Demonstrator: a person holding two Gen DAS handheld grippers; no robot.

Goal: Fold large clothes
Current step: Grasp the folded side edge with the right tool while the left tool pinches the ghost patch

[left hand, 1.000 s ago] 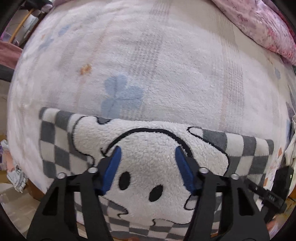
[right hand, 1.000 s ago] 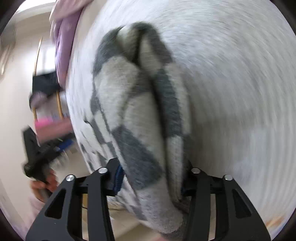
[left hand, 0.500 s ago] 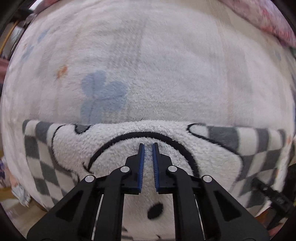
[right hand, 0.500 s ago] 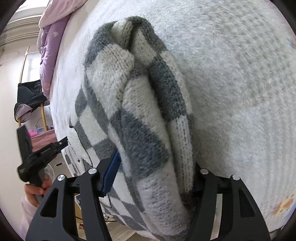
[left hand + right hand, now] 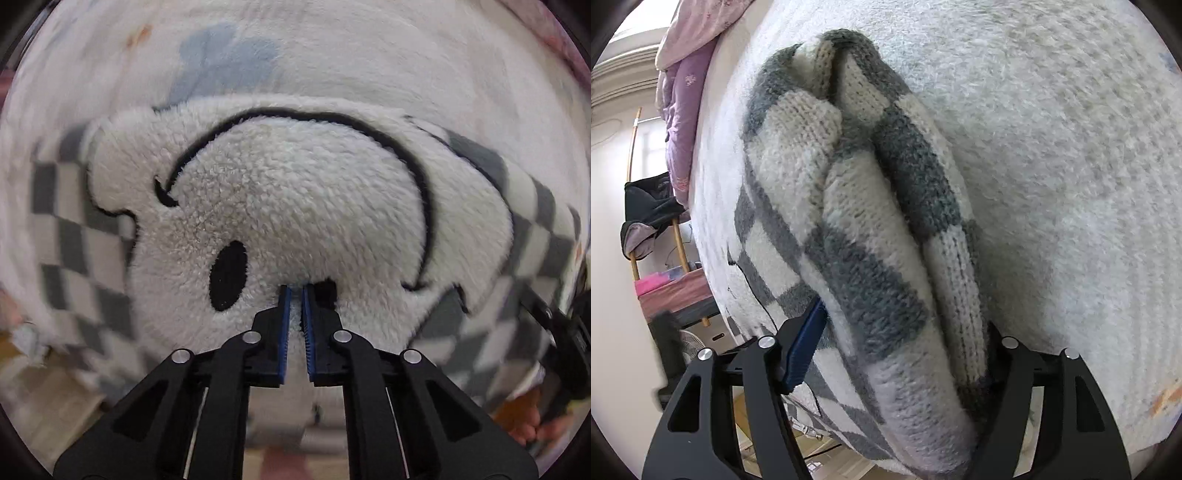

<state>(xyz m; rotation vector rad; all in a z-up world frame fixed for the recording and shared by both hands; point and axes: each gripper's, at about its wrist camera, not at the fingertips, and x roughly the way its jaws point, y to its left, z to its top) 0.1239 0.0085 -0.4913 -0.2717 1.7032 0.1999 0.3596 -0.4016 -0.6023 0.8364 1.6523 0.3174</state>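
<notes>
A grey-and-white checked knit sweater (image 5: 314, 192) with a fluffy white cartoon-dog patch lies on the bed near its edge. My left gripper (image 5: 296, 290) points straight down, shut, with its tips on the patch beside the dog's black eye; no fabric is visibly pinched. In the right wrist view a thick folded bundle of the sweater (image 5: 849, 184) rests on the bed between the jaws of my right gripper (image 5: 905, 321). Those jaws are opening, and the blue left pad (image 5: 807, 347) stands just clear of the knit. The right finger is hidden behind the fold.
A white fleece blanket (image 5: 1052, 147) with pale flower prints covers the bed. A pink and purple quilt (image 5: 683, 92) is piled at the far end. Beyond the bed edge stand a chair with dark clothes (image 5: 650, 206) and a small fan (image 5: 689, 343). A hand (image 5: 528, 424) shows at the lower right.
My left gripper shut in the air, then came down onto the dog patch. The right jaws spread wider around the folded bundle, which has settled onto the bed.
</notes>
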